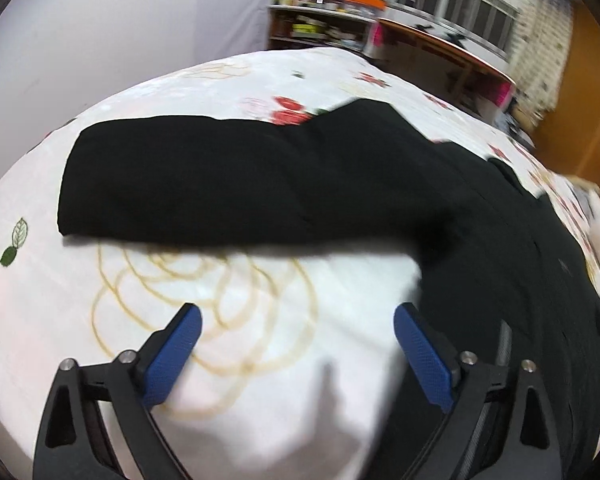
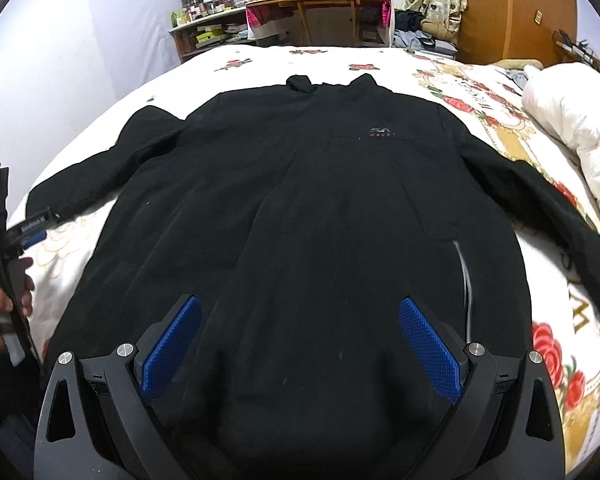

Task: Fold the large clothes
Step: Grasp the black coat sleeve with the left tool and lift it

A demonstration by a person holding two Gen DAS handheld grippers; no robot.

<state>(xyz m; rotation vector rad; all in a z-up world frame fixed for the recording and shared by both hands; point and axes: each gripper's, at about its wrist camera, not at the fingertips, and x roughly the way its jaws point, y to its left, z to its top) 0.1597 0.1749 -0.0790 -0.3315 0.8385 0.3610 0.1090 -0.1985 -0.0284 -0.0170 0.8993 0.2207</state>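
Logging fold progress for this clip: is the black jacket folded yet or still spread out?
Spread out. The black jacket lies flat on the bedspread, front up, both sleeves stretched out sideways; no fold shows.

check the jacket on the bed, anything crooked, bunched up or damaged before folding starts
Nothing stands out. The black jacket lies flat, front up, on the floral bedsheet, both sleeves spread out to the sides. No tear or stain shows. The left gripper and right gripper are open and hold nothing.

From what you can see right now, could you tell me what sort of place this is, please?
Most likely a bedroom in a home: a black jacket lies spread on a bed with a floral sheet, a white quilt is bunched at one side, and a cluttered shelf and desk stand beyond.
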